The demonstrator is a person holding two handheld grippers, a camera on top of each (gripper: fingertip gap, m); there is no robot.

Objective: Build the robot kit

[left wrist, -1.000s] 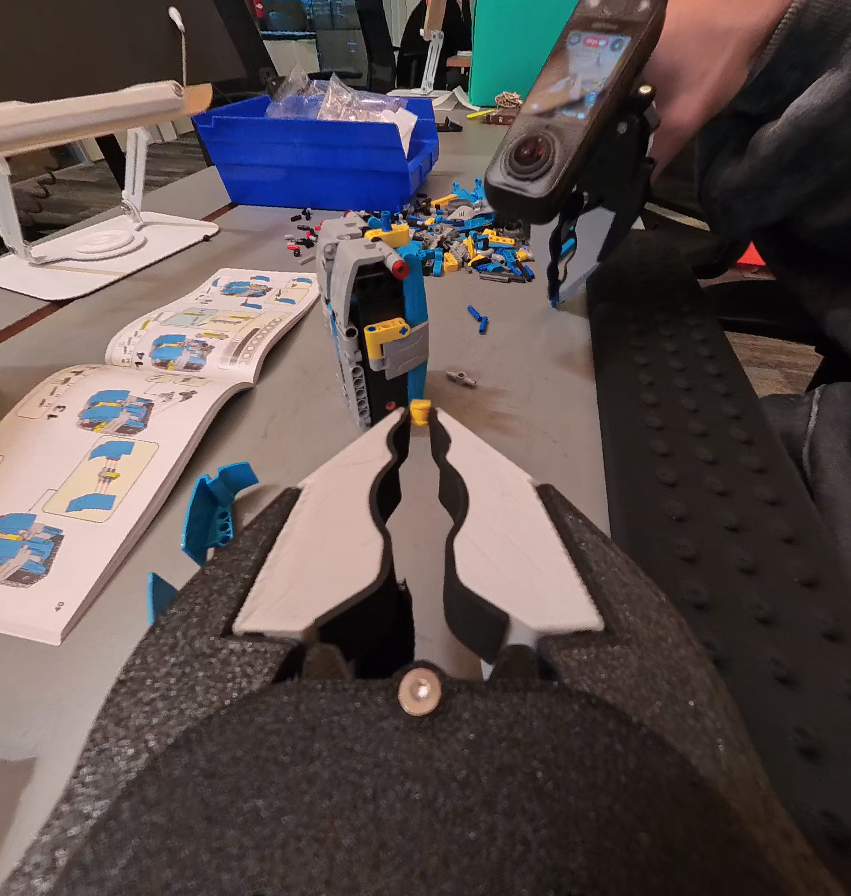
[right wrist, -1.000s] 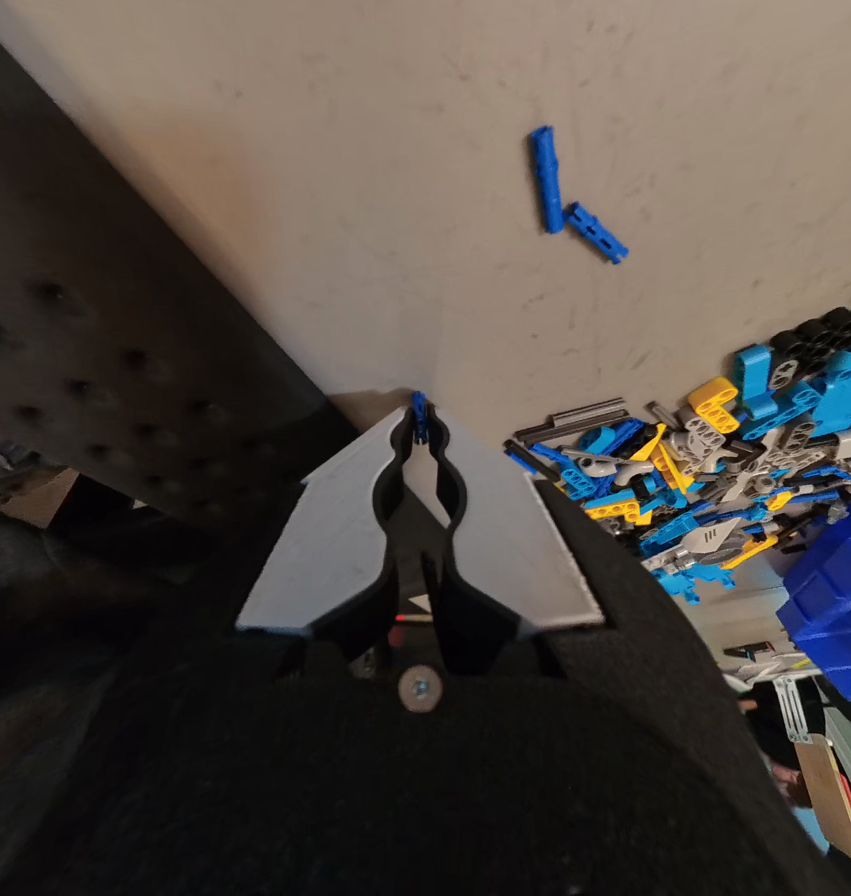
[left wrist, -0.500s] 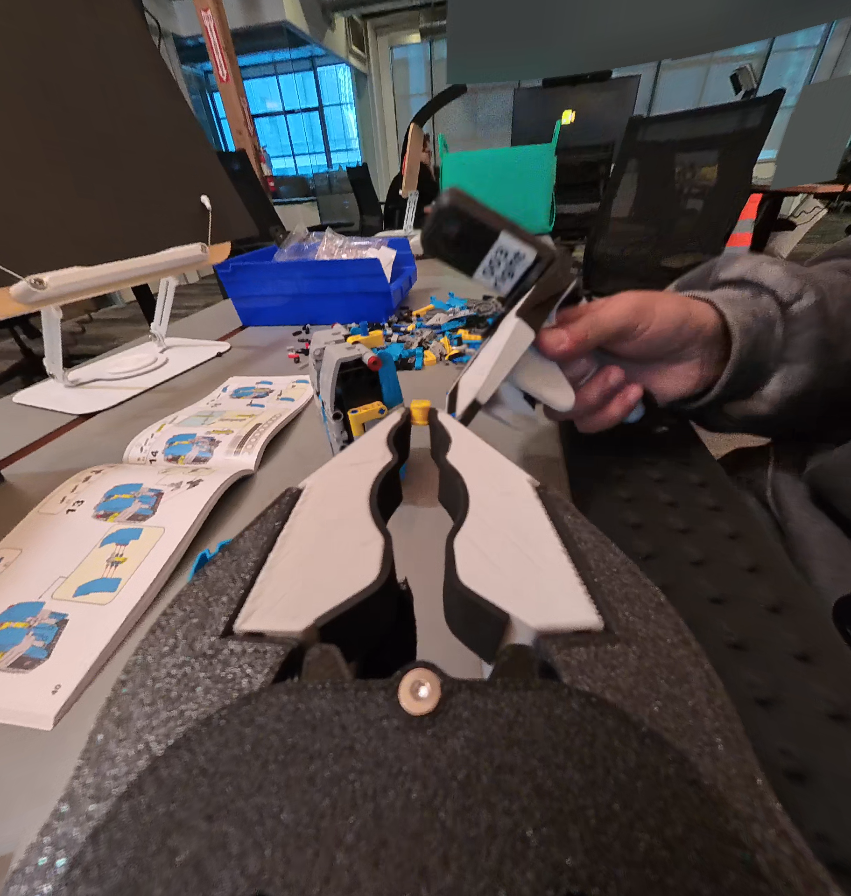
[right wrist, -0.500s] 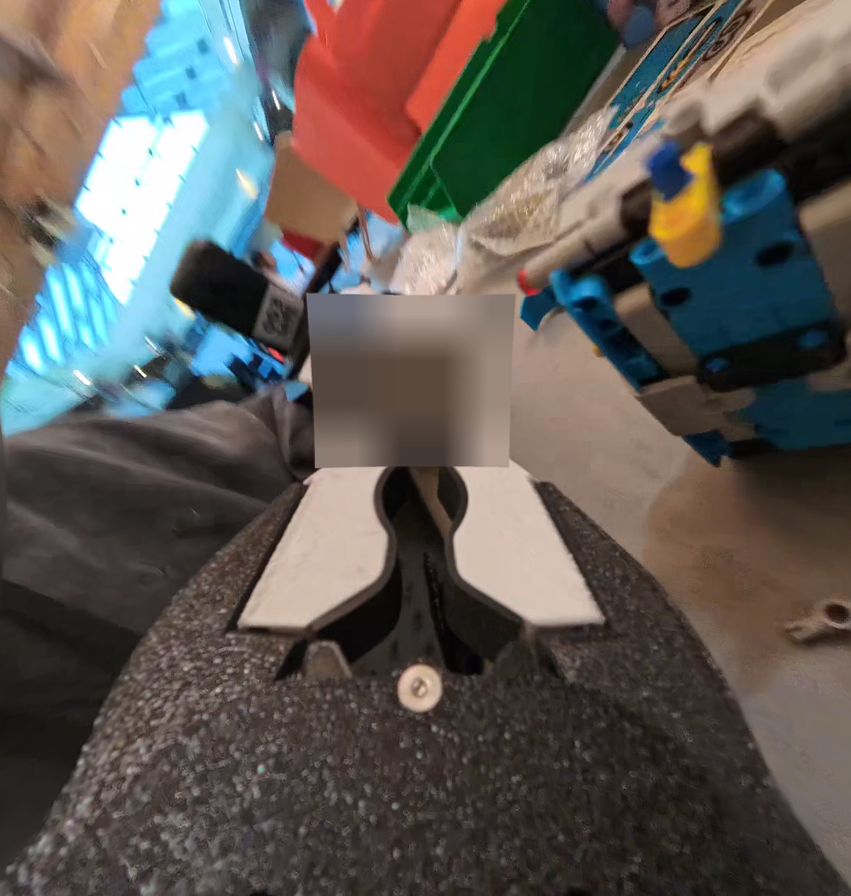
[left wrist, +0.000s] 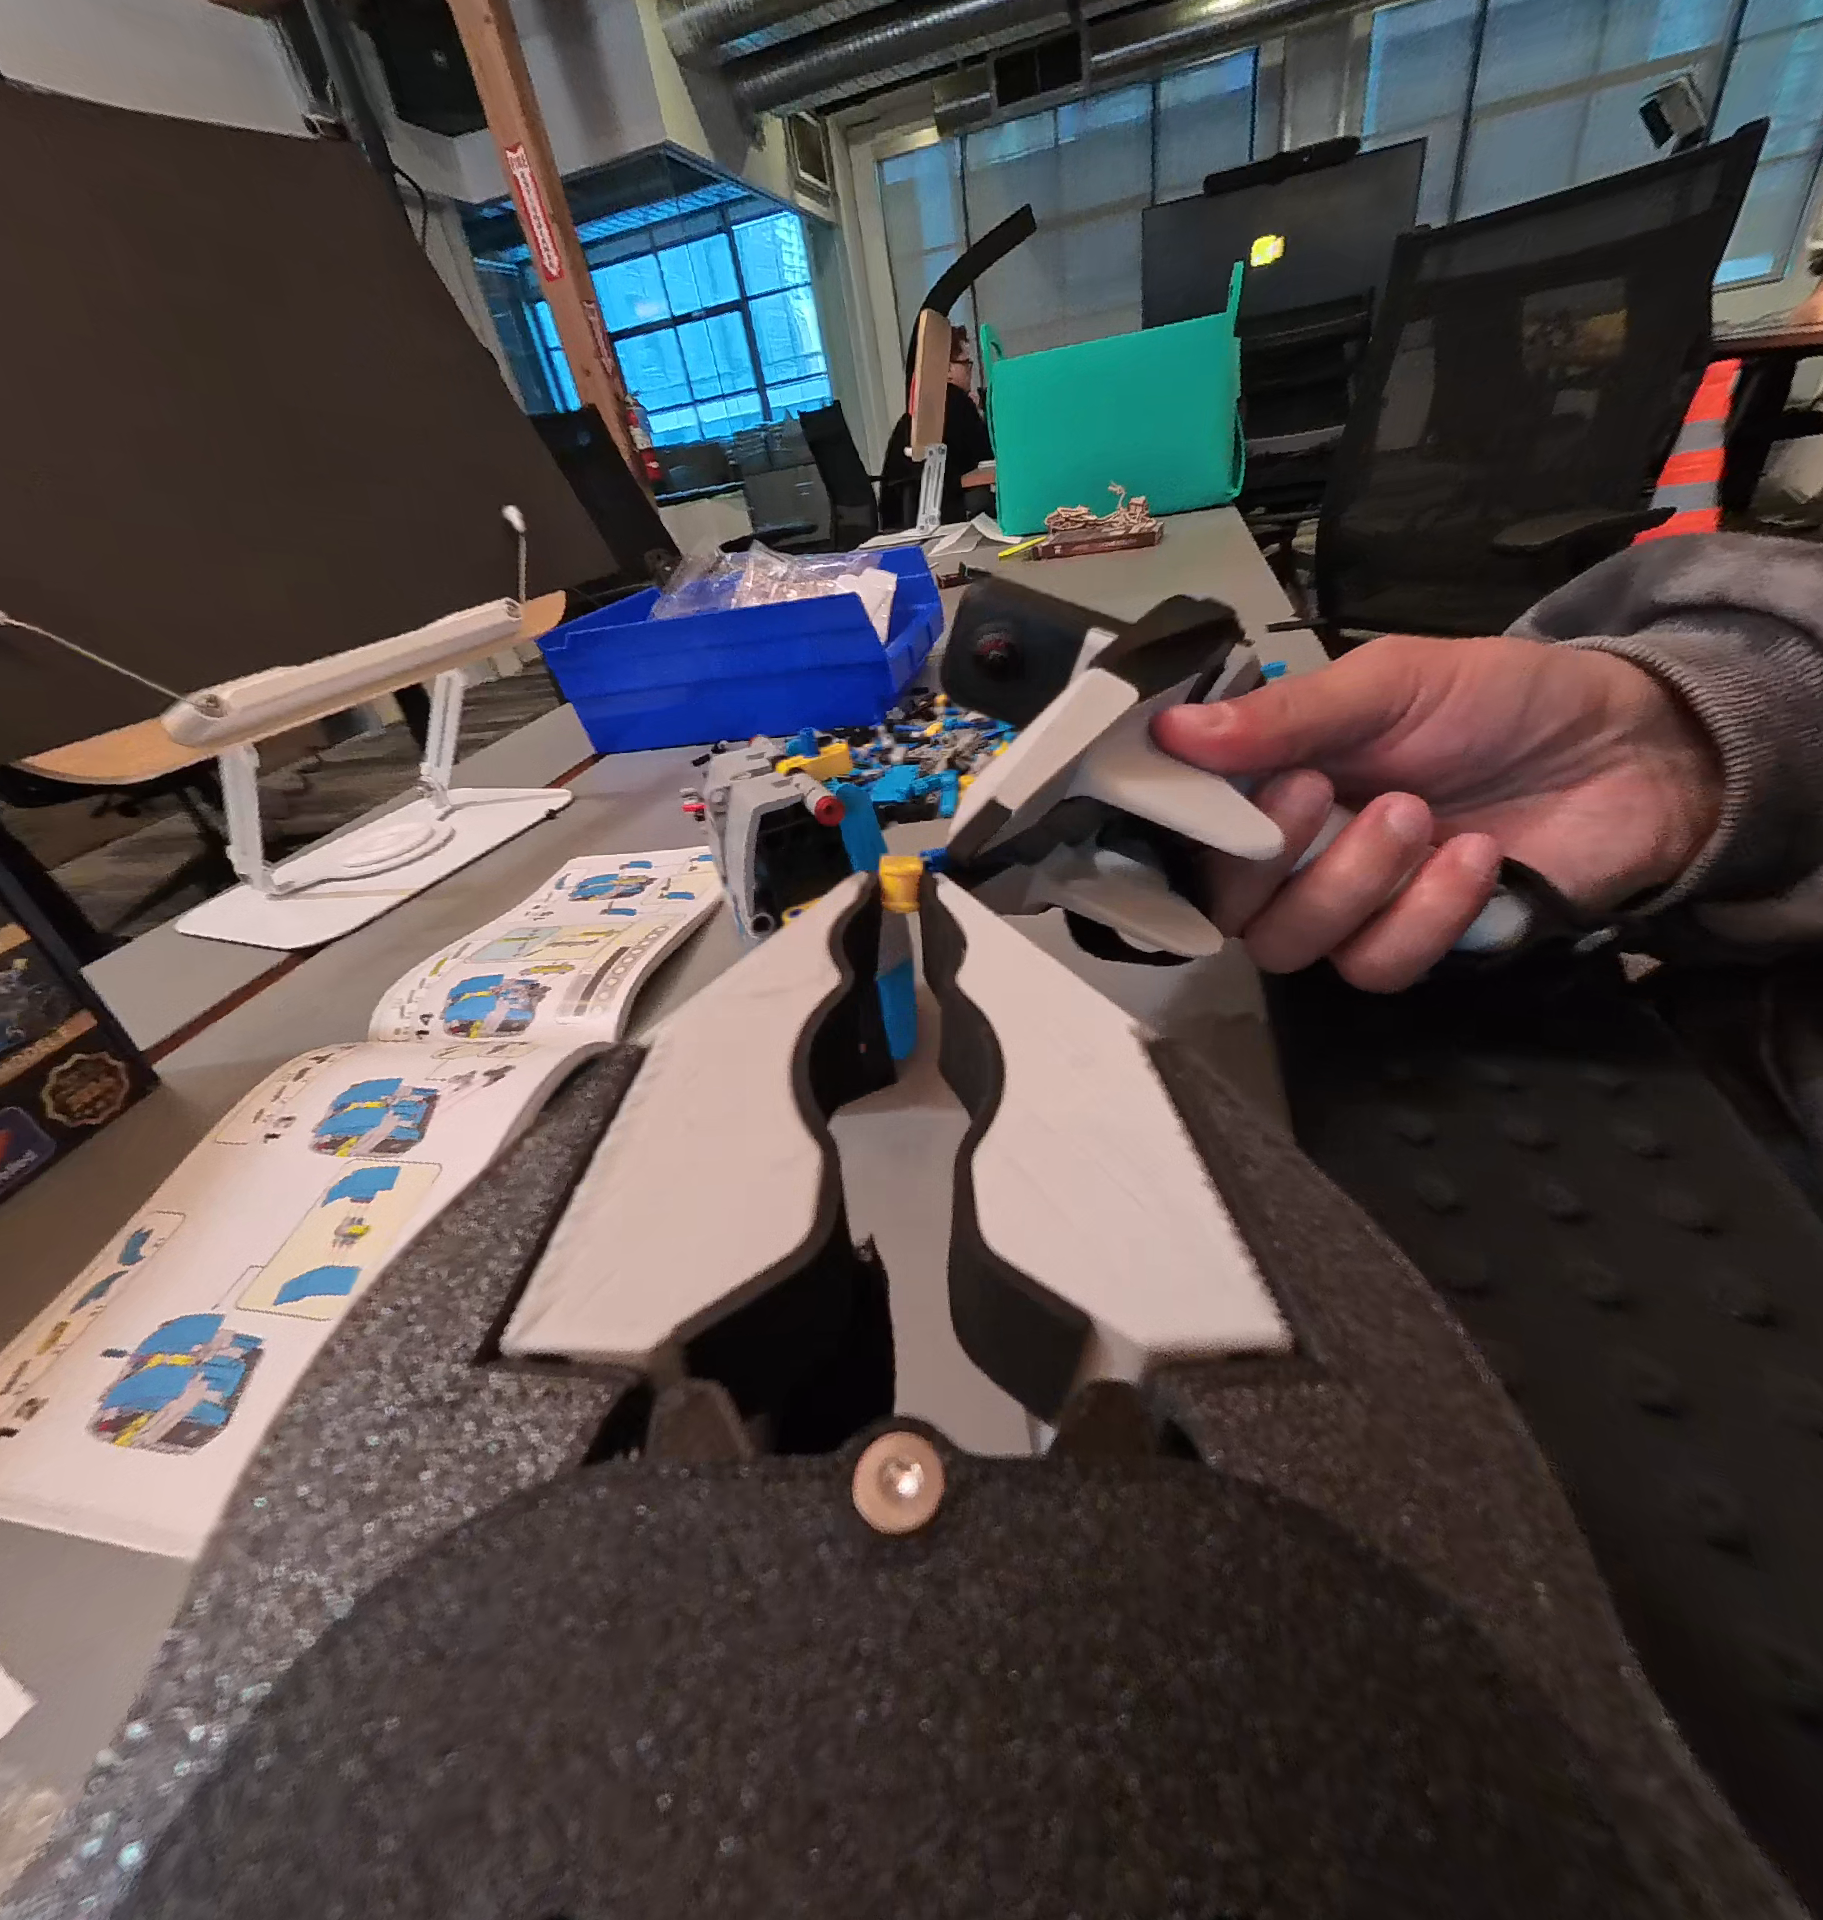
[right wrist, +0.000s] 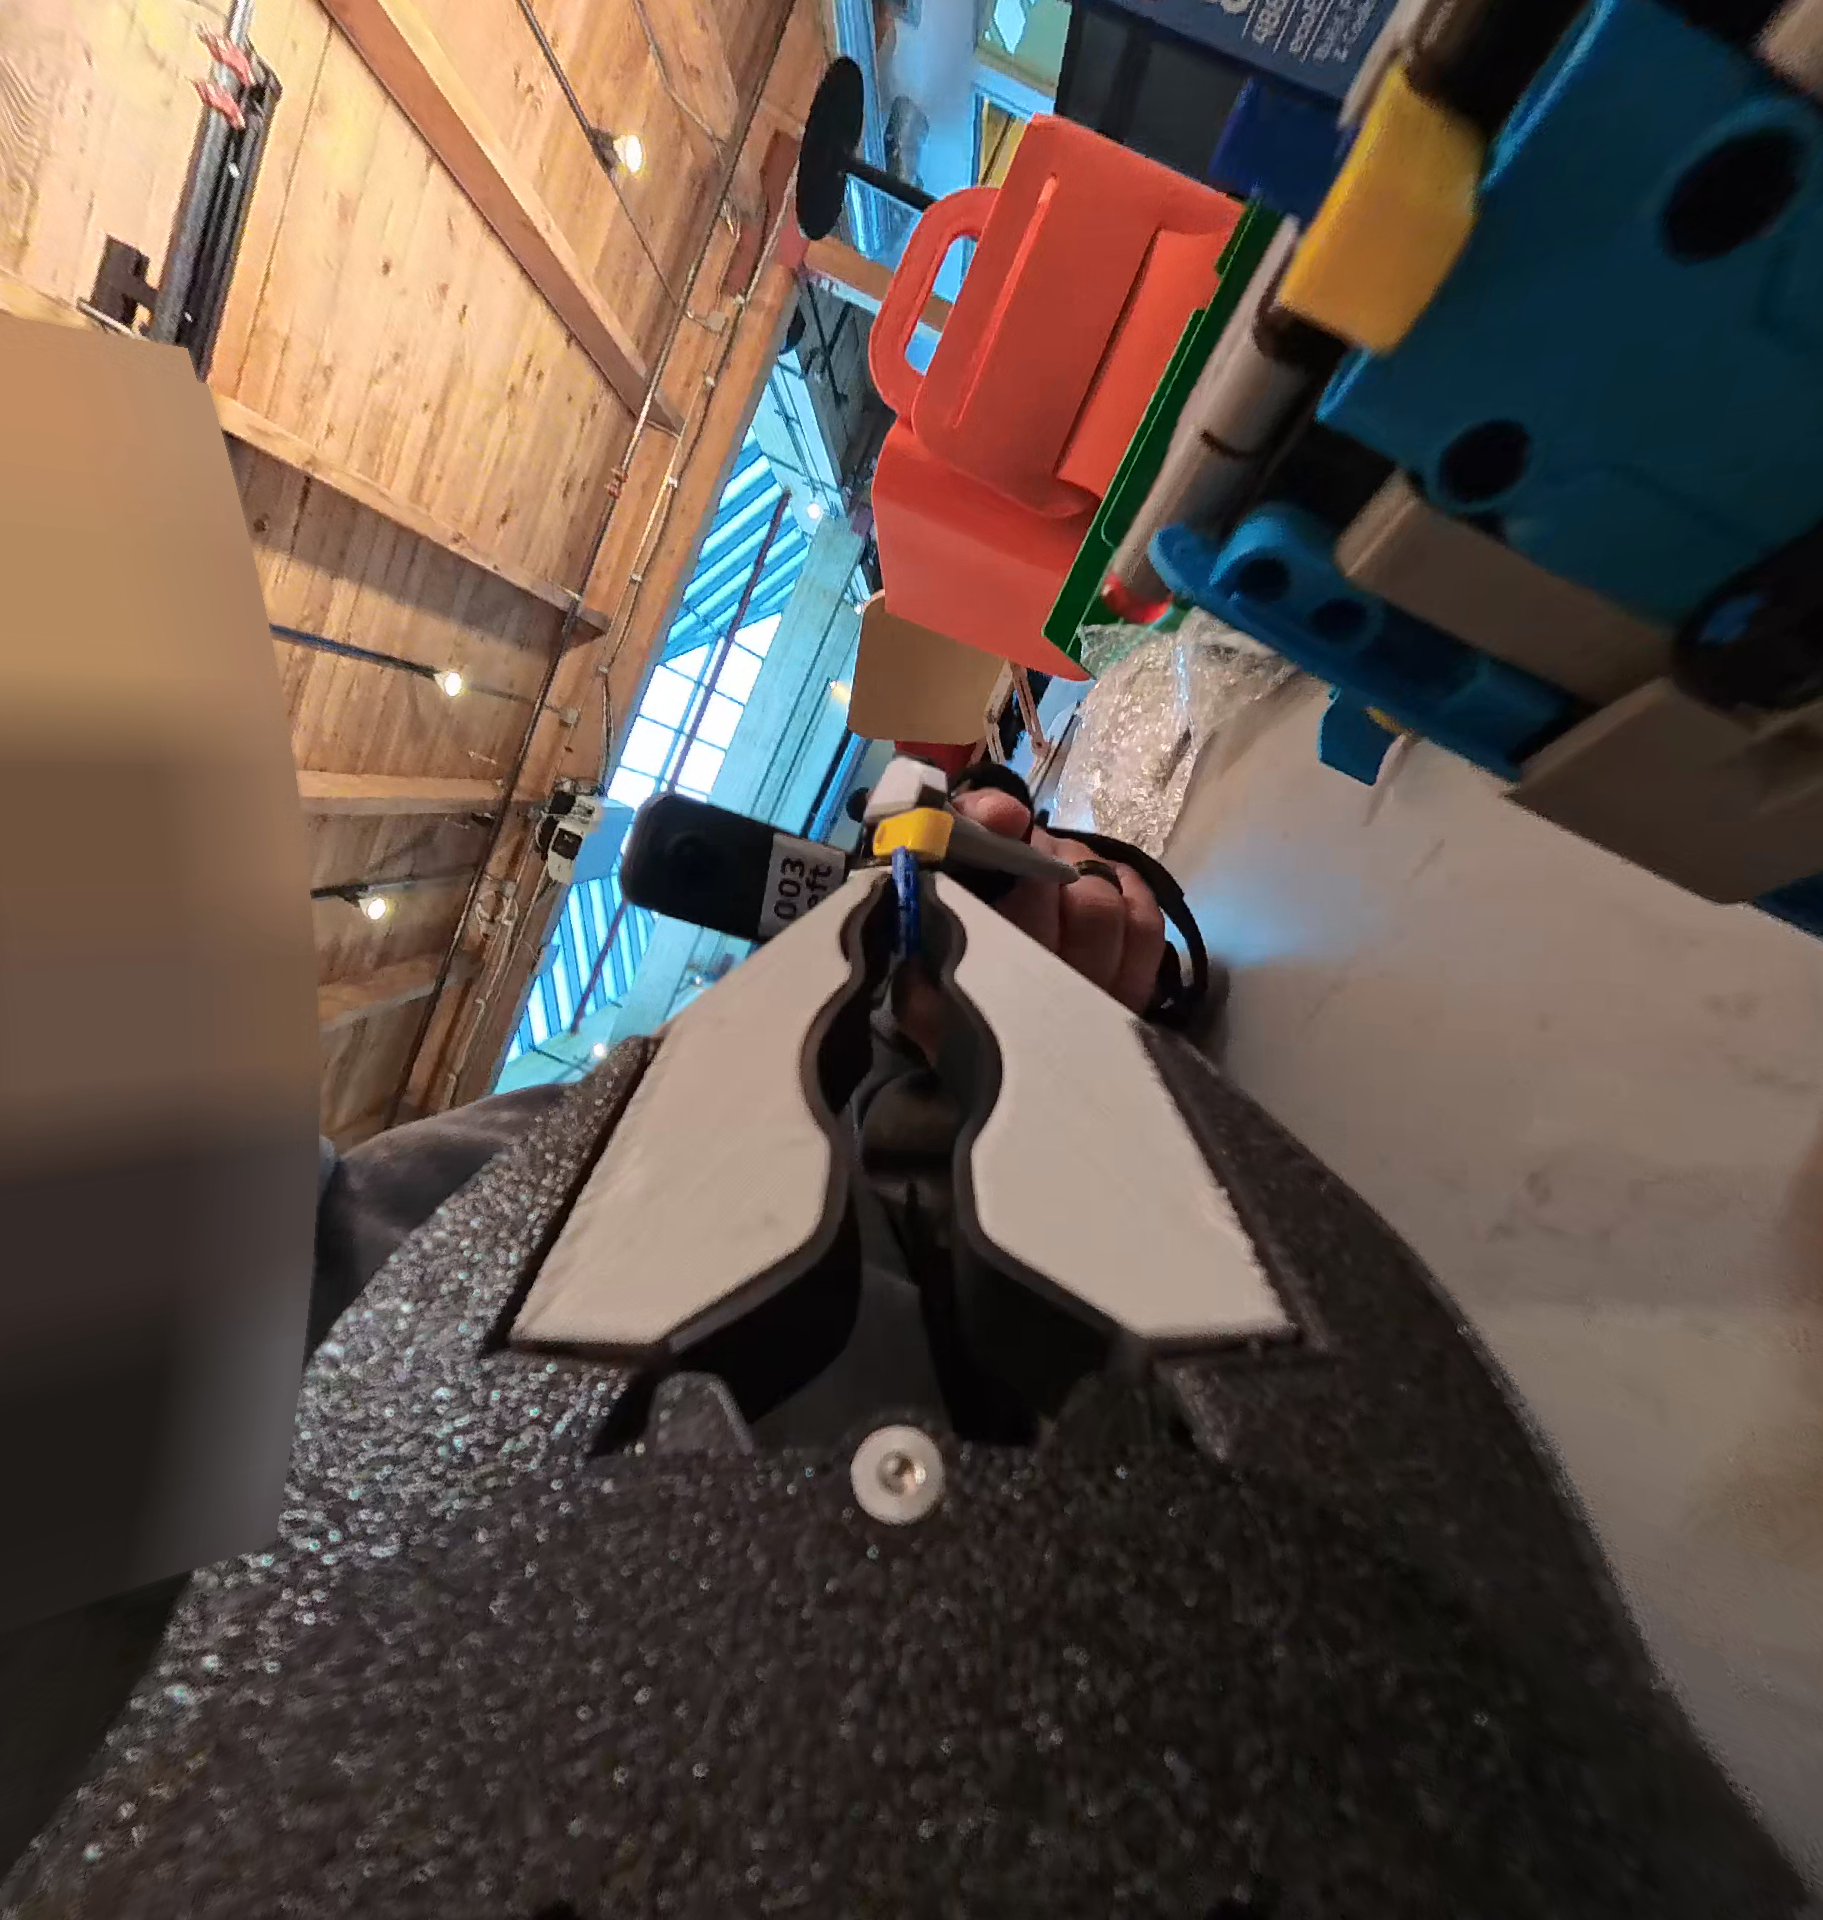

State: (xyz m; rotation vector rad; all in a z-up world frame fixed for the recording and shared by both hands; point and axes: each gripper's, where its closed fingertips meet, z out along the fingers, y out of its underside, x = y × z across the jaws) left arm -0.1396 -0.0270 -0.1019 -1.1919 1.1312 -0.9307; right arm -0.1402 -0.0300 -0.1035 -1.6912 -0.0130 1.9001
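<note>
Left tool (left wrist: 899, 902) is closed on a yellow connector (left wrist: 898, 885); right tool (right wrist: 905, 902) is clamped on a blue pin (right wrist: 906, 906), long axis along the fingers. Pin tip meets the connector, tools tip to tip above the counter (left wrist: 294, 997). Behind: open printed booklet (left wrist: 294, 1132), partly built model (left wrist: 782, 842), blue bin (left wrist: 741, 665). Writing left unread.

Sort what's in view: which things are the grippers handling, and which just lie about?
Handled: left gripper, shut on yellow connector; right gripper, shut on blue pin.
Lying about: instruction booklet, part-built model, loose parts pile, blue bin.
</note>
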